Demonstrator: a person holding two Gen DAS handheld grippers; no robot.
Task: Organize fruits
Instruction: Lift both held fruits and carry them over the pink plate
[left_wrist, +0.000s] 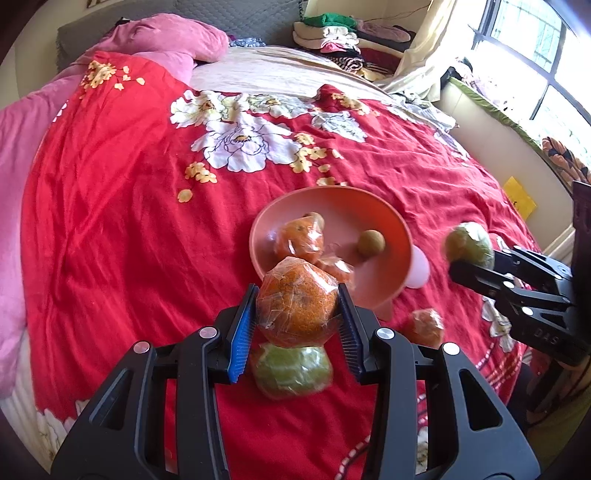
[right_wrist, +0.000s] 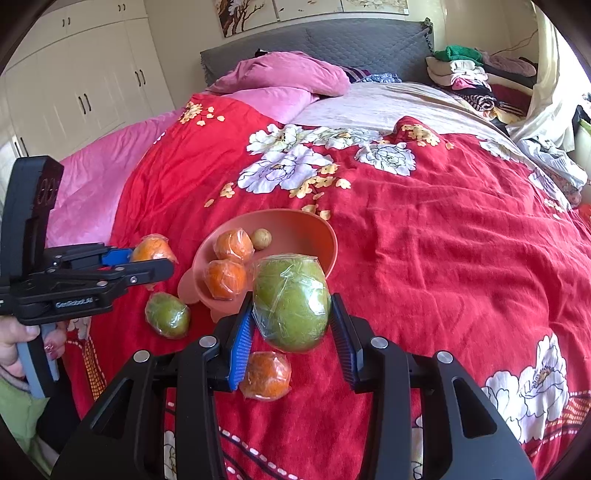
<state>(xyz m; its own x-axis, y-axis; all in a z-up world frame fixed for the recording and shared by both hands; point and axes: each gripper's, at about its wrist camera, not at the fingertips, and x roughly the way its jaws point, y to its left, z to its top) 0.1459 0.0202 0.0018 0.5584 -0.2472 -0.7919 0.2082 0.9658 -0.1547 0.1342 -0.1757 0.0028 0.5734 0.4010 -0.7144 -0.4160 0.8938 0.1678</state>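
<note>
My left gripper is shut on a plastic-wrapped orange, held above the red bedspread just in front of the pink bowl. The bowl holds two wrapped oranges and small brown round fruits. A wrapped green fruit lies on the bed below my left gripper. My right gripper is shut on another wrapped green fruit, beside the bowl's near right rim. A loose wrapped orange lies on the bed under it. In the right wrist view, the left gripper shows at the left.
The fruit sits on a red floral bedspread. Pink pillows and a grey headboard are at the far end, a clothes pile at the far right. A person's hand holds the left gripper's handle. Window and bed edge are to the right.
</note>
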